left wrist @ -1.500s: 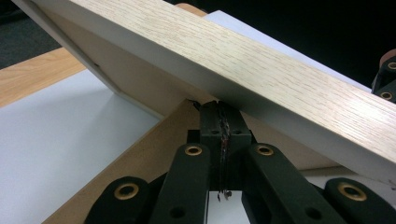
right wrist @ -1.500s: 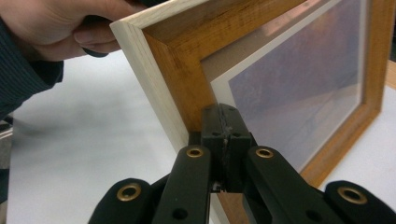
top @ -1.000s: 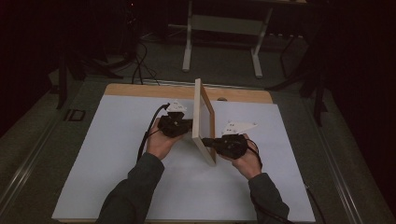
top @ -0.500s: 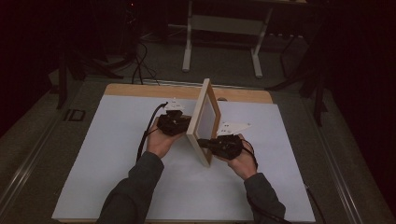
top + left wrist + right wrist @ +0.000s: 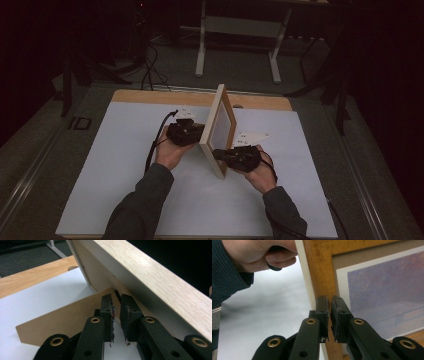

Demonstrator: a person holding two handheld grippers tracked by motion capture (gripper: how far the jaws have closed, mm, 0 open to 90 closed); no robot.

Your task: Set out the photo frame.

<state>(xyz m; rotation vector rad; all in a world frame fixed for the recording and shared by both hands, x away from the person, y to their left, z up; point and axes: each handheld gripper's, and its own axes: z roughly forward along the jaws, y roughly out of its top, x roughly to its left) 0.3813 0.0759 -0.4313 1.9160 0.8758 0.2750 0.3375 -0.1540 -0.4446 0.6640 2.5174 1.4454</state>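
On the white mat (image 5: pixel 125 170), picture frame (image 5: pixel 220 127) upright on edge, both grippers' jaws just parting, released, open mat around.

A dim lab or workshop room set up for recording. A wooden table (image 5: pixel 150 96) covered by a white mat (image 5: pixel 125 165) stands on grey carpet. Beyond the table, the white metal legs of another workbench (image 5: pixel 237 45) rise into darkness. Left of the table, black cables (image 5: pixel 147 65) trail across the floor.
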